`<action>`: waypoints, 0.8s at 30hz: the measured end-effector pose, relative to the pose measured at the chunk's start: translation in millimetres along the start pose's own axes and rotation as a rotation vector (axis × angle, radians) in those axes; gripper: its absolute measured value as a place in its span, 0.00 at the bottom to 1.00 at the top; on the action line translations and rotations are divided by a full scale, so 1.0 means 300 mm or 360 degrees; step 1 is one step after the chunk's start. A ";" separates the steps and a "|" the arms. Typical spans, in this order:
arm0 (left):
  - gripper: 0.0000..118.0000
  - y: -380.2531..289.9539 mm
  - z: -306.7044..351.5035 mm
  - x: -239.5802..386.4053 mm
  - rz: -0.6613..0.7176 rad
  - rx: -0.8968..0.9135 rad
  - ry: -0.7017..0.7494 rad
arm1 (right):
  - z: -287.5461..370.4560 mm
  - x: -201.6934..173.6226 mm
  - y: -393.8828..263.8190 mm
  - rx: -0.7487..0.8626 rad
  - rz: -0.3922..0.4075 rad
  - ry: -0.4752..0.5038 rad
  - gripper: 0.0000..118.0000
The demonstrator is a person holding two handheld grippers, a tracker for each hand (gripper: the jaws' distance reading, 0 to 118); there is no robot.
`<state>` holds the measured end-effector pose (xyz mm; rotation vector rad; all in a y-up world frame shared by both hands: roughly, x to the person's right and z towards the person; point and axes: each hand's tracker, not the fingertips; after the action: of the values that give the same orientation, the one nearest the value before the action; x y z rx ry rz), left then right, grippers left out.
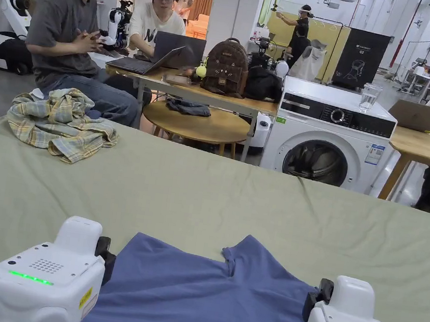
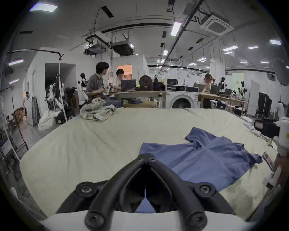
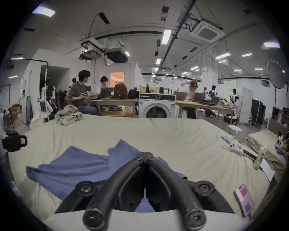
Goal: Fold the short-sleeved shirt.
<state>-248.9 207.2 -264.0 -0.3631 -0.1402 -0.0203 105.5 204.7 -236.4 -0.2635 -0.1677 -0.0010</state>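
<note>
I've got the blue short-sleeved shirt [image 1: 201, 296] lying on the pale green sheet of the table [image 1: 252, 208], close to the near edge, its collar pointing away from me. My left claw [image 2: 146, 157] sits at the shirt's left edge, and in the left gripper view its jaws are pressed together tip to tip; whether any cloth is pinched between them I cannot tell. My right claw [image 3: 144, 155] is over the shirt's right side, jaws likewise closed tight in the right gripper view, and again I can't make out if fabric is caught. From the head view both white claw housings flank the shirt, green lights glowing. A crumpled plaid shirt [image 1: 60, 124] sits at the far left corner of the table. Beyond, a washing machine [image 1: 328, 139] stands against wooden desks where people sit.
</note>
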 end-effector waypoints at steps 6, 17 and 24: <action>0.00 0.014 -0.016 -0.038 -0.0032 -0.0135 0.0068 | -0.012 -0.071 0.010 -0.0042 -0.0010 0.0040 0.00; 0.19 -0.008 -0.137 -0.424 0.0289 -0.0759 0.0091 | -0.102 -0.157 -0.060 -0.0190 0.0063 0.0144 0.00; 0.45 -0.081 -0.223 -0.509 0.0585 -0.1036 0.0055 | -0.138 -0.166 -0.089 -0.0264 0.0075 0.0151 0.00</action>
<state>-392.2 160.0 -338.8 -1.0337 -0.0264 0.2970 62.7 167.1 -276.9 -0.4319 -0.0669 0.0194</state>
